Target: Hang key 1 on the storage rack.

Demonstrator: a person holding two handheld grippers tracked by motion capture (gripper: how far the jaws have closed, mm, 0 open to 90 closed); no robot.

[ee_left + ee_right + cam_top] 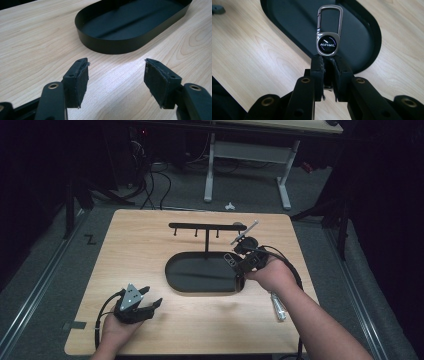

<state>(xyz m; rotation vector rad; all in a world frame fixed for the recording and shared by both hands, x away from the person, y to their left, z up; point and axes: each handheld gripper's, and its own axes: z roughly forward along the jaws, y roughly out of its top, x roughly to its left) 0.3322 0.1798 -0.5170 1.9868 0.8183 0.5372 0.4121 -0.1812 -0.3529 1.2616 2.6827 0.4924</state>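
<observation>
Black oval tray (175, 270) seems bare; right gripper (328, 58) fingers pinch a keychain (328, 32), left gripper (116, 75) fingers spread, holding nothing.

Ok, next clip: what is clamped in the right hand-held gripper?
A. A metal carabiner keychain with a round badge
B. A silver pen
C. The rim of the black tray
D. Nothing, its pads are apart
A: in the right gripper view the right hand-held gripper has its pads pressed on the bottom of a metal carabiner keychain, whose clip and round badge stick up over the black tray.
</observation>
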